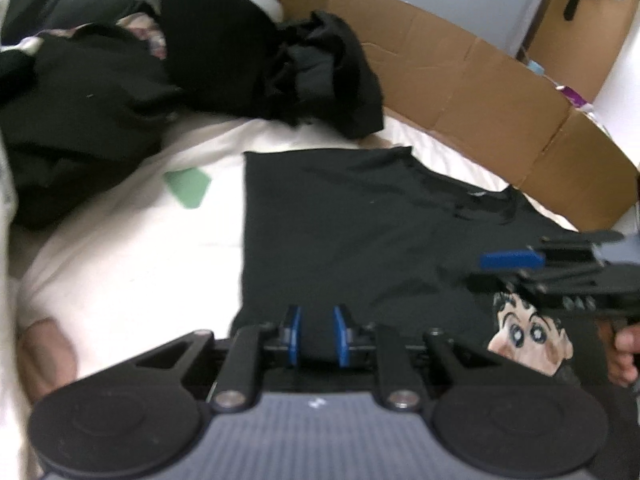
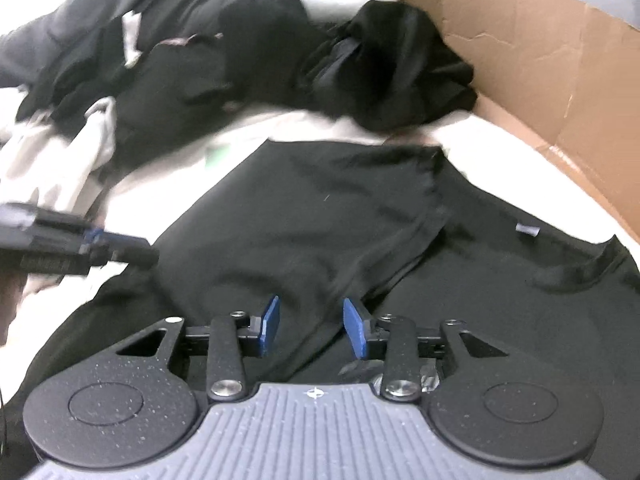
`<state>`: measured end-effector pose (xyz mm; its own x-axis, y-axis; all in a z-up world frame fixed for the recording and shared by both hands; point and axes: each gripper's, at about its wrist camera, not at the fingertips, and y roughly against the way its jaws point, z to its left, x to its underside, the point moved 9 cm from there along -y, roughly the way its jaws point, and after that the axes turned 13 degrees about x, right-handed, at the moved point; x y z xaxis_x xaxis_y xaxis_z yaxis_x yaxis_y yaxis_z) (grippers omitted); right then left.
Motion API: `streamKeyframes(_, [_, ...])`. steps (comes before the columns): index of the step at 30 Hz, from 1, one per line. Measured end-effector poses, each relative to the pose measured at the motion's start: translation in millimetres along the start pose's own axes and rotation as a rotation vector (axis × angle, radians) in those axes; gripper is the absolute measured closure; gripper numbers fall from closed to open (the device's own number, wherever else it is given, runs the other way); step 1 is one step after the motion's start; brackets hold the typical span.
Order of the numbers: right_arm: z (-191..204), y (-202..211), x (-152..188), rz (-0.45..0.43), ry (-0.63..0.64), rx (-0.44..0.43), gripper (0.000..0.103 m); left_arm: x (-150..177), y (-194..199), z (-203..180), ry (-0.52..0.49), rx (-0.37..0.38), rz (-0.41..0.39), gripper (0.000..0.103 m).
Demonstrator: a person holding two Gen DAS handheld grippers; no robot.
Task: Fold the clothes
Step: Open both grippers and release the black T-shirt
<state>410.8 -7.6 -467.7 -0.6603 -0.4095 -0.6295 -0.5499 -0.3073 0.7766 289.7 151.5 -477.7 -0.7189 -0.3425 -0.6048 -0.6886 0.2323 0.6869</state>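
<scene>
Left gripper [image 1: 316, 336] fingers slightly apart; right gripper [image 2: 310, 328] fingers wider, both empty.

White bed [image 1: 120, 264]: flat black t-shirt [image 1: 340, 220], heaped dark clothes [image 1: 100, 92] (behind), green card [image 1: 188, 188].

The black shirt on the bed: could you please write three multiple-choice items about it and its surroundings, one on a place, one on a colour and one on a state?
1. Where does the clothes pile lie relative to the black shirt?
A. beyond it, farther from the grippers
B. on top of it
C. inside the cardboard

2. What colour are the pads of the right gripper?
A. red
B. blue
C. white

3. How does the shirt lie?
A. rolled into a ball
B. hanging from a hanger
C. spread flat, one part folded over

Answers:
1 A: the pile sits past the shirt's far edge.
2 B: both pads show blue.
3 C: it lies flat on the white bedding, a folded layer on top.
</scene>
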Motion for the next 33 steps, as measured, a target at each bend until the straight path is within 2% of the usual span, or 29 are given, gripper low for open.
streamKeyframes(2, [-2,-8,-6,-0.008,-0.002,-0.001,0.071,-2,-8,-5,-0.011,0.011,0.002,0.085])
streamKeyframes(7, [0,-29,-10,-0.009,0.028,0.01,0.071,8,-25,-7,-0.033,0.017,0.047,0.085])
streamKeyframes(11, [-10,-45,-3,0.025,0.053,0.067,0.073,21,-31,-1,-0.05,-0.011,0.092,0.085])
streamKeyframes(16, [-35,-43,4,0.042,0.014,0.116,0.073,24,-29,1,-0.036,-0.015,0.094,0.082])
streamKeyframes(21, [-50,-26,10,0.041,-0.033,0.117,0.073,19,-21,-4,-0.027,-0.028,0.072,0.074])
streamKeyframes(27, [-73,9,22,0.044,-0.1,0.145,0.071,10,-15,-20,-0.014,-0.017,0.052,0.071])
streamKeyframes(28, [-78,16,24,0.042,-0.121,0.151,0.07,8,-14,-23,-0.014,-0.016,0.05,0.068])
streamKeyframes(29, [-85,24,26,0.04,-0.149,0.157,0.067,7,-14,-27,-0.015,-0.018,0.047,0.059])
streamKeyframes(30, [-91,32,28,0.036,-0.175,0.163,0.065,6,-14,-30,-0.017,-0.019,0.044,0.053])
streamKeyframes(31, [-97,41,31,0.03,-0.195,0.172,0.065,4,-14,-34,-0.017,-0.018,0.04,0.05])
streamKeyframes(33, [-112,55,38,0.018,-0.228,0.197,0.059,2,-15,-43,-0.02,-0.008,0.046,0.05])
